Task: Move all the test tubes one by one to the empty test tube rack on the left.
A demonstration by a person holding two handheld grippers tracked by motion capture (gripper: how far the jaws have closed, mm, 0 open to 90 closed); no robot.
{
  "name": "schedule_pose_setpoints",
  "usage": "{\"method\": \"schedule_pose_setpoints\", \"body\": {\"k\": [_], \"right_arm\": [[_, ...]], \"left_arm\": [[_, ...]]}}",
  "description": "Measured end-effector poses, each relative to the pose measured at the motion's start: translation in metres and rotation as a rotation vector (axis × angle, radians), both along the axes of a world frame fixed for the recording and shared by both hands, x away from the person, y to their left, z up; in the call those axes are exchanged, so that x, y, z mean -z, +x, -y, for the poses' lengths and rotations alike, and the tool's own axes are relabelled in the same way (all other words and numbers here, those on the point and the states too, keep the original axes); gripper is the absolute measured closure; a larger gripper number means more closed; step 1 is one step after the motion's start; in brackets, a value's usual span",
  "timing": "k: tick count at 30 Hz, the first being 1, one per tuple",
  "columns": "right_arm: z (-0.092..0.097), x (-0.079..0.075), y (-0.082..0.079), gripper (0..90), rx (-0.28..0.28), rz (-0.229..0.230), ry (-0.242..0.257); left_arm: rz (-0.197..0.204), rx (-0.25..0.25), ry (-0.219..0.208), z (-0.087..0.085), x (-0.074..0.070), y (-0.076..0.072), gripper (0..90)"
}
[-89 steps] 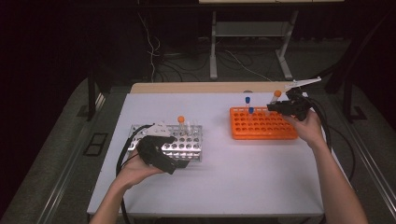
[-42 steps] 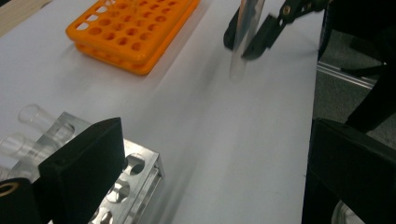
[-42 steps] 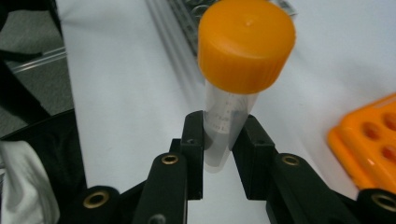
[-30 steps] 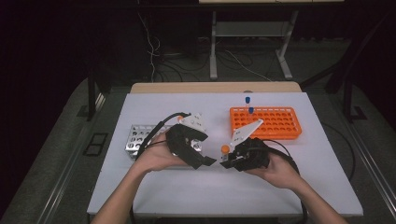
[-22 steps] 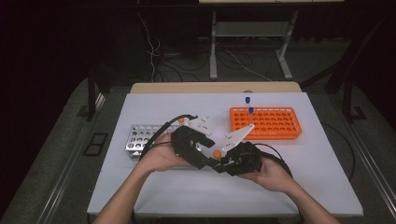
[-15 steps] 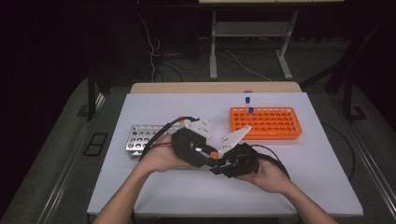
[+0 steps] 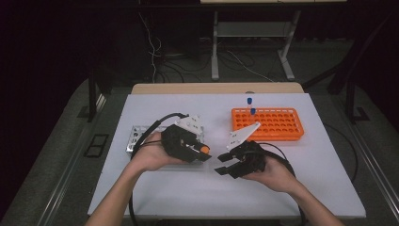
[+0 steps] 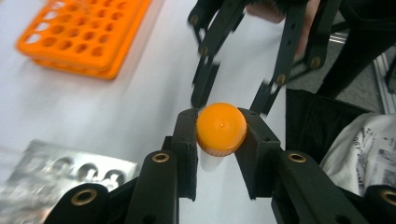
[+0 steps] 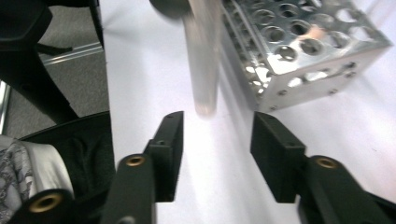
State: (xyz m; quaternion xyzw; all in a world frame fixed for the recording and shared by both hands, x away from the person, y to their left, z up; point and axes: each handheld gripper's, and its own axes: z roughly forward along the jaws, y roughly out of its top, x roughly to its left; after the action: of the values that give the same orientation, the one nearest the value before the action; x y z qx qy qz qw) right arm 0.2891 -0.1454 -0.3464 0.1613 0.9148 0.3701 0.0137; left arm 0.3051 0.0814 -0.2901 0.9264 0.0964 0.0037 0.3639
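Observation:
A clear tube with an orange cap [image 8: 221,125] sits between the pads of my left gripper [image 8: 219,140], whose jaws have just been closing on it below the cap. In the high view that cap [image 7: 204,149] shows at the left gripper [image 7: 201,154] over mid-table. My right gripper [image 7: 225,165] faces it from the right; its jaws have just been opening and nothing is between them. In the right gripper view the tube's clear body [image 9: 203,60] hangs blurred just beyond the right gripper [image 9: 217,135].
An orange rack [image 7: 268,125] stands at the back right with two blue-capped tubes [image 7: 250,100] at its far left corner. A metal rack [image 7: 136,139] lies behind my left hand and appears close by as the metal rack [image 9: 303,51]. Cables loop around both hands.
Both hands came from their racks to mid-table. The right gripper brought the orange-capped tube across, the left gripper closed on it, and the right gripper's jaws have parted and drawn slightly back.

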Motion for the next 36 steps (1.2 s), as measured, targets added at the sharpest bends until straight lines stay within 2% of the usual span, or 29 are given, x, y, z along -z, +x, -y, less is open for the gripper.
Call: {"method": "schedule_pose_setpoints", "body": {"k": [10,15,17,19,20,21,28,36], "right_arm": [[0.029,-0.006,0.004,37.8,0.092,0.0,0.037],[0.041,-0.009,0.006,15.8,0.128,-0.01,0.054],[0.046,-0.01,0.007,10.4,0.145,-0.004,0.051],[0.051,-0.011,0.007,9.2,0.168,-0.011,0.058],[0.053,-0.011,0.008,2.2,0.177,-0.016,0.06],[0.056,-0.011,0.009,0.3,0.177,-0.022,0.058],[0.071,-0.01,0.012,0.3,0.201,-0.035,0.066],[0.087,-0.007,0.018,0.3,0.235,-0.049,0.075]], "left_arm": [[0.035,-0.068,-0.009,-0.024,-0.013,0.007,68.8],[0.047,-0.114,0.018,-0.034,-0.016,0.013,68.8],[0.05,-0.13,0.024,-0.039,-0.016,0.017,68.8],[0.05,-0.146,0.017,-0.043,-0.016,0.02,68.8],[0.053,-0.154,0.017,-0.045,-0.016,0.022,68.8],[0.054,-0.161,0.019,-0.047,-0.016,0.024,68.8],[0.058,-0.219,0.006,-0.06,-0.018,0.036,68.8],[0.081,-0.255,-0.001,-0.068,-0.024,0.044,68.9]]}}
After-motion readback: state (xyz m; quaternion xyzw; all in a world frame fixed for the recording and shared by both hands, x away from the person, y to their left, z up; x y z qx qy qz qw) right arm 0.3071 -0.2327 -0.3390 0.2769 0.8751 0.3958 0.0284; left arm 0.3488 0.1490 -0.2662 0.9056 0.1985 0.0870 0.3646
